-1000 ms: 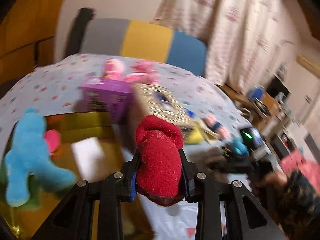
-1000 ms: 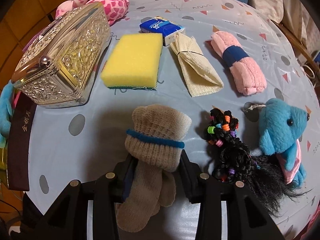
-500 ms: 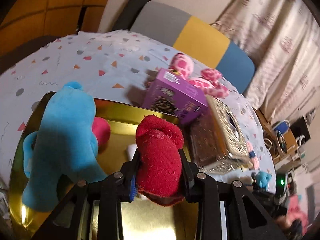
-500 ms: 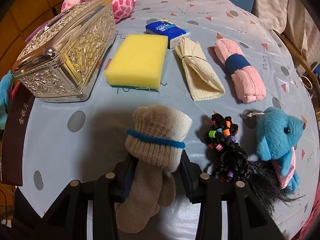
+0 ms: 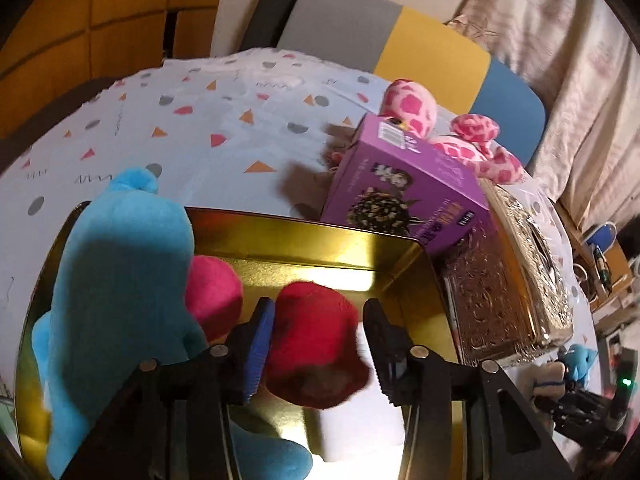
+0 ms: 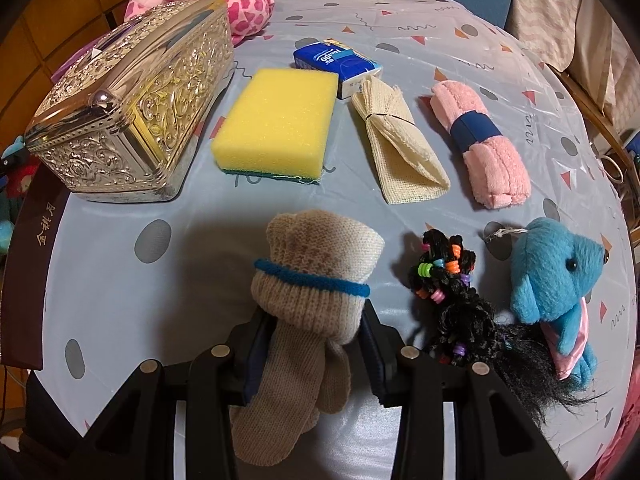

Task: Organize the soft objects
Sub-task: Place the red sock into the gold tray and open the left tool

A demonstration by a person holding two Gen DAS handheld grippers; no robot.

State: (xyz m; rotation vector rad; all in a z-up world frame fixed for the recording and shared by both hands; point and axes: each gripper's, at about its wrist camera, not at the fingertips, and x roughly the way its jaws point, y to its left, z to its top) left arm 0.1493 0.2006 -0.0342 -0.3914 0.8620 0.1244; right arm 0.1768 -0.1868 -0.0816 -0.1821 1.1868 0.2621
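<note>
Surface: counter [image 6: 400,20] under a pale cloth printed with dots and triangles; a padded chair back and a curtain stand behind it.
Step in hand: release of the red sock [image 5: 316,340] into the gold tin [image 5: 304,236], as judged from the left wrist view.
Left hand-held gripper [image 5: 320,344]: jaws opening; the red sock sits between them above the tin floor, a gap showing at the right pad.
Tin contents: blue plush toy [image 5: 116,300] with a pink part beside it, just left of the sock.
Right hand-held gripper [image 6: 312,348]: clenched on a beige knit sock [image 6: 312,296] over the counter.
Method: let the jaws open fully before lifting; withdraw straight up so the pads do not drag the sock out.
Clearance: keep off the tin's right wall and the purple box [image 5: 404,196] behind it.
Risk: fuzzy fabric may cling to the left pad.
</note>
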